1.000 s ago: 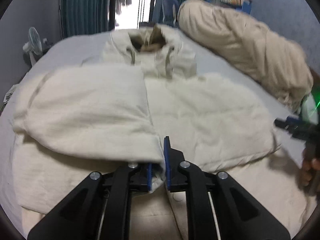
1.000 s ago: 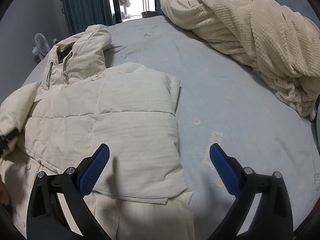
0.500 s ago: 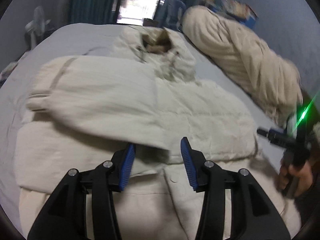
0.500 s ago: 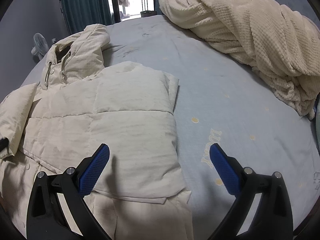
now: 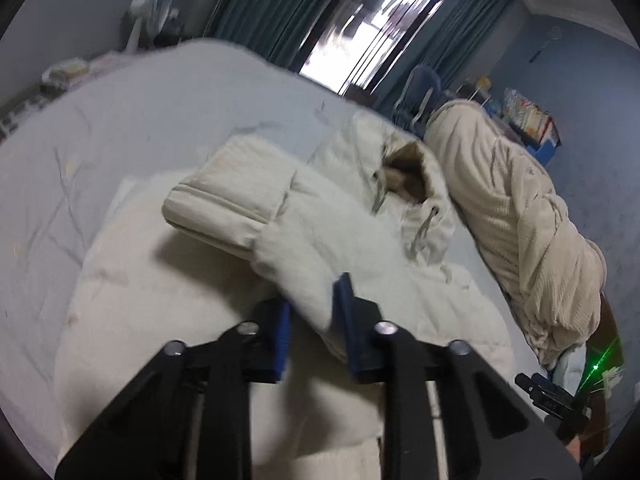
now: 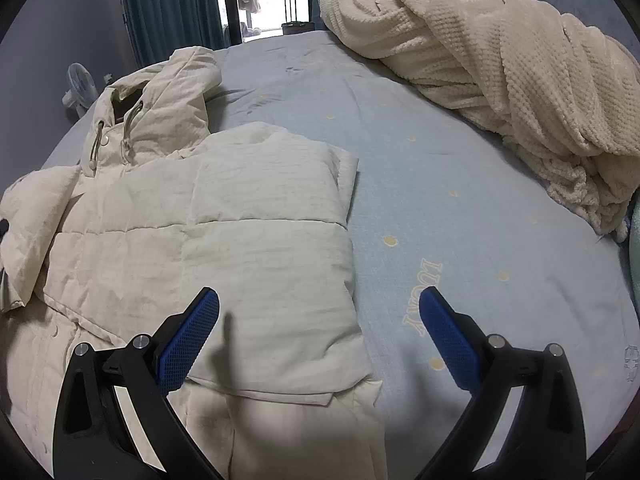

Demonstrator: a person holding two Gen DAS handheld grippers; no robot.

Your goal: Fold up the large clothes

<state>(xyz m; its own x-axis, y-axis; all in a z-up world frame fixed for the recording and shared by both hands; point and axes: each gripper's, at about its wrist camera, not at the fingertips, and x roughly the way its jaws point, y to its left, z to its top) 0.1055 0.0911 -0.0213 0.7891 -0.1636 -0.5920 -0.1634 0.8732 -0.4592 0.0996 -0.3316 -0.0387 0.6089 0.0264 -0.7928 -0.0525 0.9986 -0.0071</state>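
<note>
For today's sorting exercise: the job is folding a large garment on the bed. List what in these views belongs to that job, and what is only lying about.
Belongs to the job:
- cream hooded jacket
- its sleeve, pinched in the left gripper, whose jaws have just been closing
- right gripper, open and empty

Just lying about:
- rolled cream blanket
- standing fan
- teal curtains
- blue bedsheet, the work surface only

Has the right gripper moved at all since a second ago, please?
No. In the right wrist view the right gripper frames the jacket edge and the bed sheet lettering exactly as before, jaws open.
</note>
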